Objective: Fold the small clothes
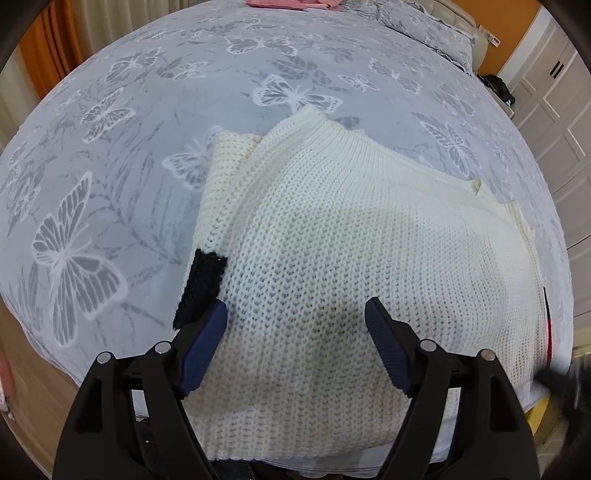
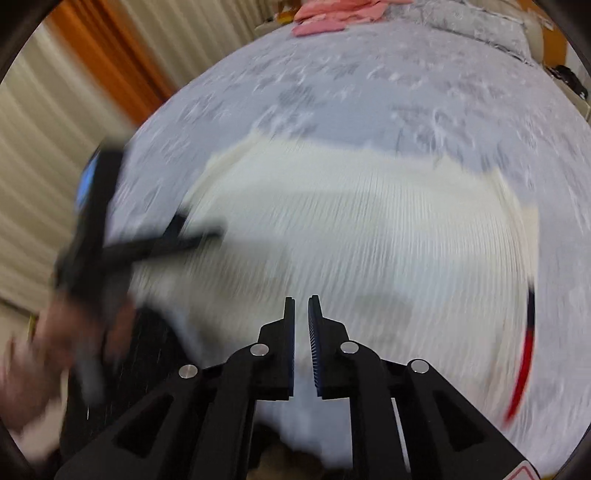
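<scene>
Covering most of both views, the bed (image 1: 147,110) carries a grey butterfly-print cover. My cream knit sweater (image 1: 351,240) lies folded at its near edge, a black knit patch (image 1: 201,284) at its left side. Pink clothes (image 2: 325,18) sit at the far edge. My left tool (image 1: 295,325) hovers wide over the sweater, gripping nothing. My right tool (image 2: 301,325) is narrow, with a slim gap and nothing between its pads.

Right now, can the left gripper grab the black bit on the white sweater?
Probably yes. The left gripper hangs open right over the white sweater, and the black patch lies uncovered just beside its left finger. Nothing blocks it; it would only need a small shift sideways.
</scene>
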### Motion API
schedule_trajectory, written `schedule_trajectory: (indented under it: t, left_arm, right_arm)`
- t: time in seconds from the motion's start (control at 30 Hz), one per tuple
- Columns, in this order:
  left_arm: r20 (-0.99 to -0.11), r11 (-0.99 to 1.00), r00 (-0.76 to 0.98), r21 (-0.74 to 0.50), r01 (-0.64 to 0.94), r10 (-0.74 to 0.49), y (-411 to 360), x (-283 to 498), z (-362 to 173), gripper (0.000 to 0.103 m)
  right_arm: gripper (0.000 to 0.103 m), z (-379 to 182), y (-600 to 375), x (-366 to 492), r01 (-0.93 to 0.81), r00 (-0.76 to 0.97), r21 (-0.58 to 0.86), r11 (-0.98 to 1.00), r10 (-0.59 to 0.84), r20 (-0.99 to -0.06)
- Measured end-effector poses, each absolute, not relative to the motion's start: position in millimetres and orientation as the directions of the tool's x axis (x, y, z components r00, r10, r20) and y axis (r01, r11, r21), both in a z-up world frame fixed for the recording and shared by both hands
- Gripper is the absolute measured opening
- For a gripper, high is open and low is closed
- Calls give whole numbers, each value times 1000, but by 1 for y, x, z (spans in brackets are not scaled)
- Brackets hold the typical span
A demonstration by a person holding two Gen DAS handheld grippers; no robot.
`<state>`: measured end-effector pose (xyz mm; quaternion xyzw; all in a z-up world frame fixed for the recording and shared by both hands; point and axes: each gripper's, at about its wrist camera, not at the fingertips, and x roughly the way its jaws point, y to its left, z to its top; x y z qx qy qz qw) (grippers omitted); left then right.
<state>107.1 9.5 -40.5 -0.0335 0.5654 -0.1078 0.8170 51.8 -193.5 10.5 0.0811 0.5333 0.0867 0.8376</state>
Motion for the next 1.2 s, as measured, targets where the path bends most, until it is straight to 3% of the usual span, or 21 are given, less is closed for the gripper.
schedule_trajectory:
  t: [0.13,0.23,0.3,0.33,0.37,0.57,0.67,0.83,0.9,1.0,1.03,1.07,1.13,1.2]
  left_arm:
    - [-918,974,327,-191,125,-222,12,108,-39,75]
    - [-920,971,316,-198,130,-230,13,109,-39,75]
    - [-921,970,309,-205,133,-237,15,110,-39,75]
    - [-921,968,307,-208,137,-242,15,110,-40,75]
    - [-921,967,304,-209,143,-244,15,111,-40,75]
    - [-921,965,299,-210,157,-249,16,111,-42,76]
    - [-922,967,307,-192,166,-236,13,108,-42,76]
    - [-925,972,321,-151,181,-204,7,102,-41,76]
    - [-926,973,323,-144,179,-196,5,100,-39,76]
    - [-927,976,325,-136,172,-186,4,93,-34,76]
    - [-927,975,323,-141,171,-191,5,90,-31,76]
    - [-924,973,322,-157,171,-205,8,85,-26,76]
    - [-918,968,319,-192,164,-236,16,77,-19,82]
    - [-908,963,325,-238,123,-266,34,67,-13,87]
  right_arm:
    - [30,-12,-194,146,1,405,183,983,167,-899]
    - [30,-31,-188,184,13,354,149,989,135,-926]
    - [15,-46,-188,195,14,304,141,990,130,-944]
    - [0,-50,-190,194,20,296,143,990,130,-946]
    - [0,-46,-194,188,27,320,152,988,136,-938]
    - [0,17,-208,98,-10,454,258,966,234,-860]
    - [0,29,-190,12,-100,369,354,930,365,-854]
    - [3,-1,-136,-102,-174,117,450,876,472,-874]
    - [7,-20,-122,-132,-168,45,434,885,447,-893]
    - [8,-18,-141,-133,-80,126,394,916,401,-907]
    - [17,-11,-156,-127,-31,189,380,924,379,-906]
    - [39,-2,-175,-120,23,260,350,936,333,-906]
    - [63,17,-222,-108,156,400,260,953,180,-899]
    - [65,23,-271,-104,298,459,164,940,9,-888]
